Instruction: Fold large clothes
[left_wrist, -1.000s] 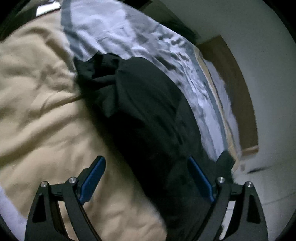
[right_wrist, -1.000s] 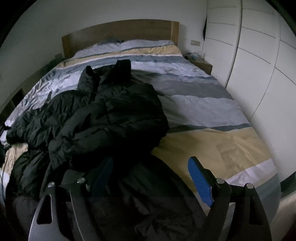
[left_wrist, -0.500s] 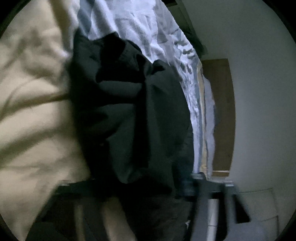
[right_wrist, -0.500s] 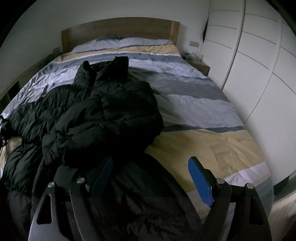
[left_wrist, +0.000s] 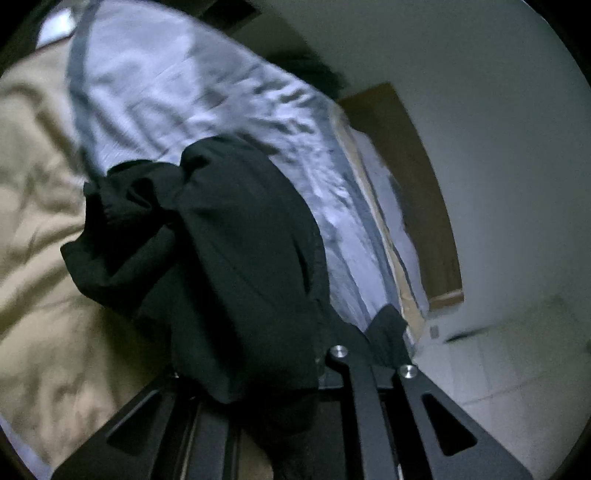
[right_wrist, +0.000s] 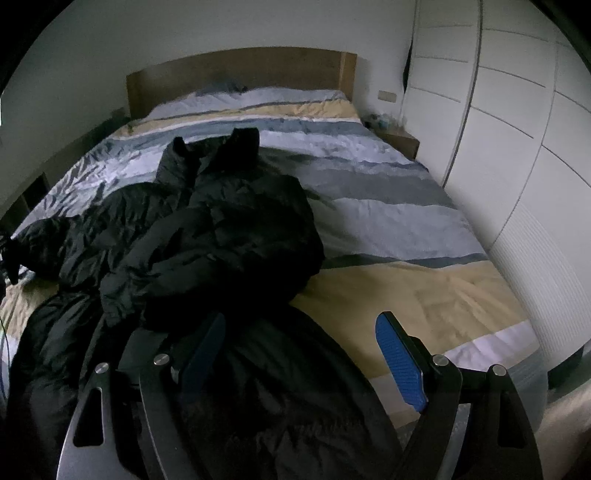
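A large black puffer jacket (right_wrist: 207, 251) lies crumpled on the left half of a bed with a striped blue, grey and yellow cover (right_wrist: 388, 221). My right gripper (right_wrist: 303, 354) is open, its blue pads (right_wrist: 399, 362) spread above the jacket's near hem. In the left wrist view my left gripper (left_wrist: 280, 373) is shut on a fold of the black jacket (left_wrist: 229, 251), which hangs forward over the jaws and hides the pads. That held part is lifted over the yellow and pale blue cover (left_wrist: 44, 258).
A wooden headboard (right_wrist: 236, 74) stands at the far end against a white wall. White wardrobe doors (right_wrist: 517, 147) run along the right side, with a small bedside table (right_wrist: 400, 140) beside the bed.
My left gripper, open over the jacket's edge a second ago, has closed on the fabric and lifted it. The right gripper has stayed open and drifted slightly back.
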